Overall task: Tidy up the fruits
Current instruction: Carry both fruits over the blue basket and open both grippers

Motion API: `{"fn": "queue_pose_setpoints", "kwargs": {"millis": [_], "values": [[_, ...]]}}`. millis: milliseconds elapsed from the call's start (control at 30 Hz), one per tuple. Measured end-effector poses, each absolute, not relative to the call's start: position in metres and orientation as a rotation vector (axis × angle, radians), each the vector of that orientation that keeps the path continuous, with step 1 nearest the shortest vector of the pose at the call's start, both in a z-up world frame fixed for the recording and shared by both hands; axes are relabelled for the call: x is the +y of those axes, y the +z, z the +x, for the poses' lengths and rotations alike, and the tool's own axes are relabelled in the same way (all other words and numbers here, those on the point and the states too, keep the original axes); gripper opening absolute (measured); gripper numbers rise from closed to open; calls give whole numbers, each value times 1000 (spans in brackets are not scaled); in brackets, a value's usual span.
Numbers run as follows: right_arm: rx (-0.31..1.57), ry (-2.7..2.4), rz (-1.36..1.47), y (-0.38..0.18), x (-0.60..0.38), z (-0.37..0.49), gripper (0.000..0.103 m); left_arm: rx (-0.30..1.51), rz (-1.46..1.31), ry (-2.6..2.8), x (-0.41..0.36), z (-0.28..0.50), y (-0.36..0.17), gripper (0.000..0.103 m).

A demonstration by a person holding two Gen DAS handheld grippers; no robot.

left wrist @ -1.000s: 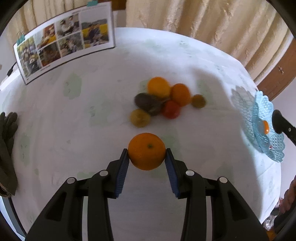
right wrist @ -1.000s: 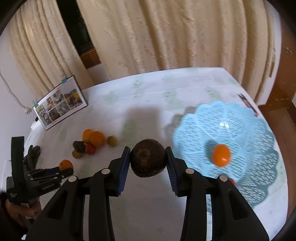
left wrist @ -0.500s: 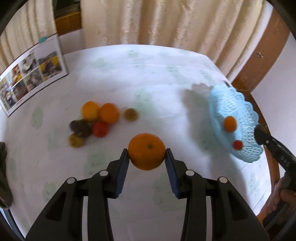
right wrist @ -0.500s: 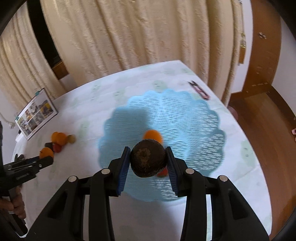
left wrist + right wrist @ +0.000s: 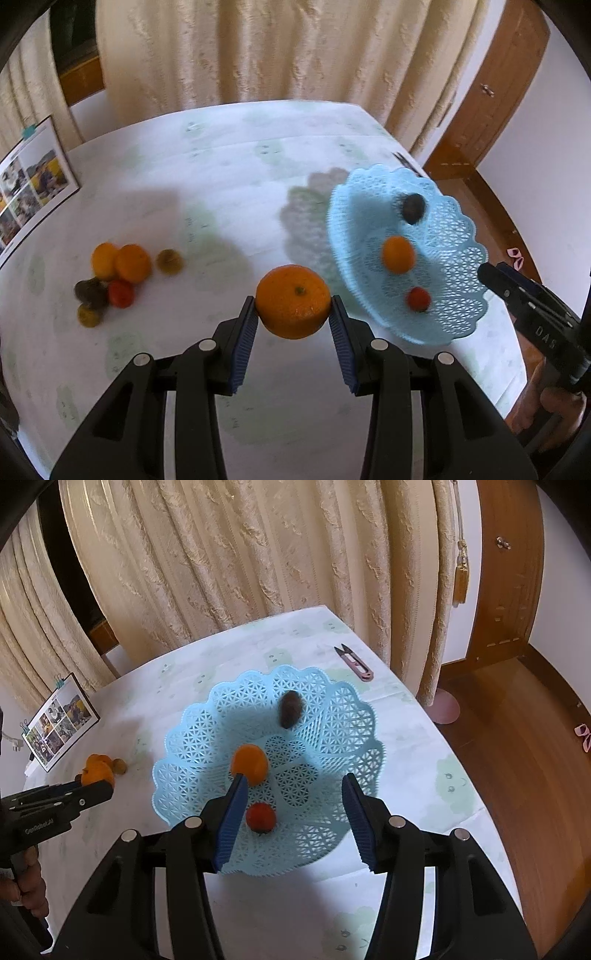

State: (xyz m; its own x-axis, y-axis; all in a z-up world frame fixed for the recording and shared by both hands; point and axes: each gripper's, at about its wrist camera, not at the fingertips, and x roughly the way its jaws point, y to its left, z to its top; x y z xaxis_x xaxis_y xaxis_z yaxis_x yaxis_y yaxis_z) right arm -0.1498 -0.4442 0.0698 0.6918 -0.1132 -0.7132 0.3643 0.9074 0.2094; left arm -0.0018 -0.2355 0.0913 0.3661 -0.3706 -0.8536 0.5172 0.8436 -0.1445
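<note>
My left gripper [image 5: 293, 317] is shut on a large orange [image 5: 293, 301] and holds it above the table, just left of the blue lattice basket [image 5: 458, 266]. My right gripper [image 5: 293, 786] is open and empty above the basket [image 5: 332, 716]. In the basket lie a dark brown fruit [image 5: 290, 709], blurred by motion, a small orange [image 5: 249, 762] and a small red fruit [image 5: 261, 816]. A heap of several fruits [image 5: 118, 275] lies on the table at the left. The left gripper with its orange also shows in the right wrist view [image 5: 96, 775].
A photo sheet [image 5: 29, 192] stands at the table's far left. Small pink thread snips [image 5: 354, 662] lie behind the basket. Curtains hang behind the white table [image 5: 229, 177]. The table's right edge drops to a wooden floor [image 5: 524, 738].
My right gripper has opened and let go of the dark brown fruit, which now lies in the basket. My left gripper has carried the orange right, closer to the basket.
</note>
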Motion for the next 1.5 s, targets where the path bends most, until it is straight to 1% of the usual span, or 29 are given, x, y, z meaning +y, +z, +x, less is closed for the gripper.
{"fn": "queue_pose_setpoints", "kwargs": {"millis": [533, 567, 600, 667, 833, 1100, 1500], "values": [[752, -297, 342, 73, -446, -172, 54, 1047, 189, -699, -301, -16, 92, 41], [752, -298, 344, 73, -446, -173, 54, 1047, 188, -703, -302, -16, 92, 44], [752, -298, 345, 73, -447, -174, 54, 1046, 186, -707, -304, -17, 94, 54], [749, -300, 348, 72, -448, -173, 54, 1022, 179, -698, -304, -17, 98, 64], [735, -291, 353, 74, -444, -170, 60, 1021, 170, -663, -292, -11, 100, 65], [735, -227, 337, 75, -419, -150, 60, 1032, 138, -577, -254, 3, 97, 64], [758, -90, 283, 78, -357, -112, 61, 1044, 65, -401, -164, 38, 92, 65]]}}
